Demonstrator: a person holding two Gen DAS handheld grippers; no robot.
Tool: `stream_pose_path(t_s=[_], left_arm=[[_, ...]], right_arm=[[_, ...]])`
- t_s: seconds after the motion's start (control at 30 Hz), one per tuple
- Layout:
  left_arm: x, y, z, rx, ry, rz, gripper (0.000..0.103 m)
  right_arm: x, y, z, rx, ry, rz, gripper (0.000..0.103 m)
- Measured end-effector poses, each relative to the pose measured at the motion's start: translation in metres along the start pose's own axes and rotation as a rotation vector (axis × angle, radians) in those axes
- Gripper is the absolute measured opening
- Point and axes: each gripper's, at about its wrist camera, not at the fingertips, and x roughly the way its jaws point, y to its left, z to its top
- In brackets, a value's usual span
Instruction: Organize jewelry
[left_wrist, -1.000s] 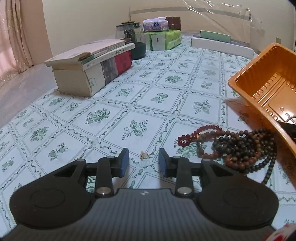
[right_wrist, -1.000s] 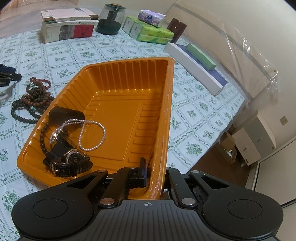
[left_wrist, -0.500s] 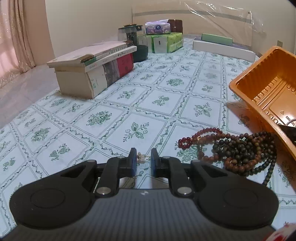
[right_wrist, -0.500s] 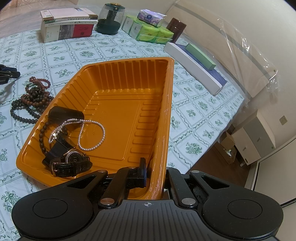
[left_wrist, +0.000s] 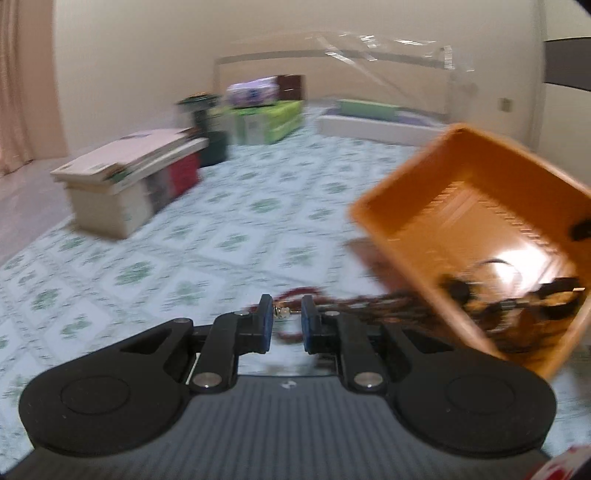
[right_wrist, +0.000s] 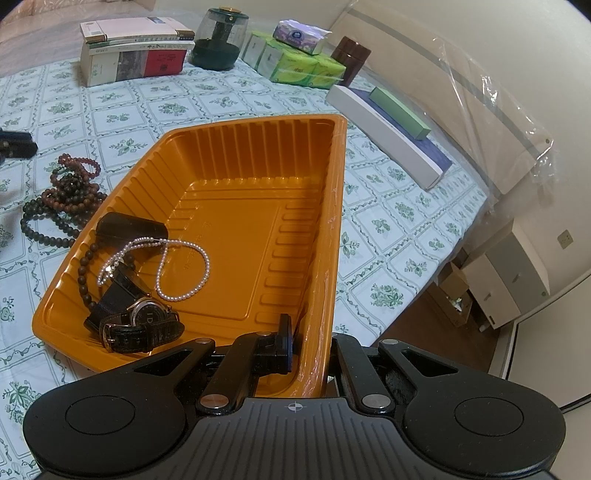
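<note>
My left gripper (left_wrist: 287, 314) is shut on a small pale earring (left_wrist: 281, 313) and holds it above the tablecloth, close to the orange tray (left_wrist: 384, 229). Bead bracelets (left_wrist: 314, 295) lie on the cloth just beyond it; they also show in the right wrist view (right_wrist: 70, 192). My right gripper (right_wrist: 308, 343) is shut on the near rim of the orange tray (right_wrist: 332, 229). Inside the tray lie a pearl necklace (right_wrist: 181, 273), a wristwatch (right_wrist: 142, 325), a dark bead strand (right_wrist: 83, 266) and a black case (right_wrist: 131, 229).
A stack of books (right_wrist: 133, 51), a dark jar (right_wrist: 219, 44), green tissue packs (right_wrist: 295, 62), a brown canister (right_wrist: 351, 59) and a long white box (right_wrist: 384, 136) stand along the far side. The table's right edge drops to the floor (right_wrist: 424, 317).
My left gripper closed on the earring, lifted it off the cloth and swung right toward the tray; its view is blurred. My right gripper keeps its hold on the tray rim.
</note>
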Motion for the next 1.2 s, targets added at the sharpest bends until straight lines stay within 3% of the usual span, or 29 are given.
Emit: stream_pose_path(t_s=[0.23, 0.47, 0.77, 0.87, 1.2], left_arm=[[-0.002, -0.062, 0.008, 0.038, -0.023, -0.171, 0.014], [0.004, -0.105, 0.014, 0.094, -0.027, -0.258, 0.014], [0.015, -0.122, 0.019, 0.122, -0.005, -0.293, 0.014], [0.015, -0.122, 0.019, 0.121, 0.006, -0.299, 0.022], [-0.005, -0.090, 0.009, 0.052, -0.018, -0.219, 0.025]], right_arm=[[-0.001, 0.000, 0.001, 0.001, -0.002, 0.000, 0.004], [-0.002, 0.000, 0.002, 0.001, -0.003, 0.001, 0.004], [-0.002, 0.000, 0.002, 0.003, -0.003, 0.001, 0.004], [-0.002, 0.000, 0.003, 0.003, -0.003, 0.001, 0.004], [-0.002, 0.000, 0.003, 0.005, -0.003, 0.001, 0.004]])
